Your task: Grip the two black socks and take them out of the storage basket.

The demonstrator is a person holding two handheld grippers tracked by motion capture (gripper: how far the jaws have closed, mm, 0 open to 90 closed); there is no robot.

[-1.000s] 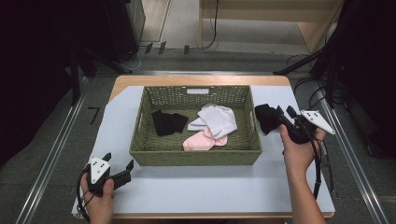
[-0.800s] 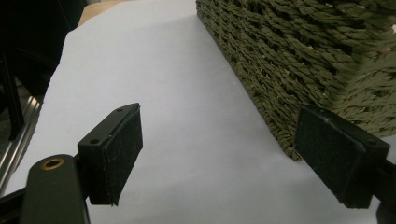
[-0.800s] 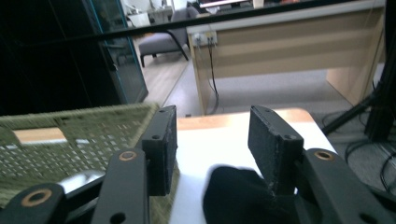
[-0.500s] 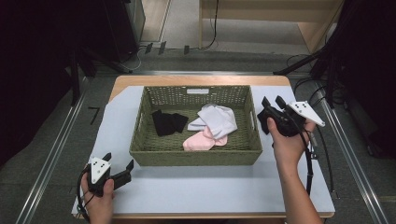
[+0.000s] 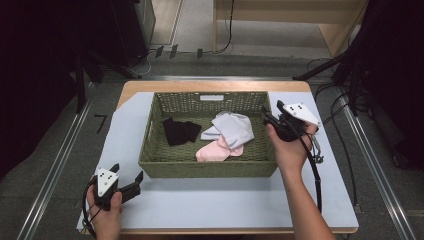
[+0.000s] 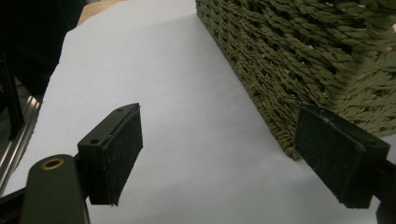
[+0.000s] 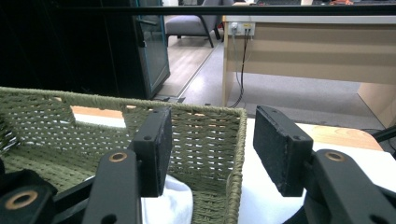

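Fingers (image 7: 154, 149) astride basket wall (image 7: 236, 154)

Even overhead light falls soft on the pale counter (image 5: 215, 205), with faint shadows and no glare. The room's edges sink into darkness. Close-up, the basket (image 6: 299, 56) weave beside the hand-held gripper blurs.

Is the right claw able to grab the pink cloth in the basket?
Probably yes. The right claw is open at the basket's right rim, the basket has no lid, and the pink cloth lies mostly uncovered, only partly under the white cloth.
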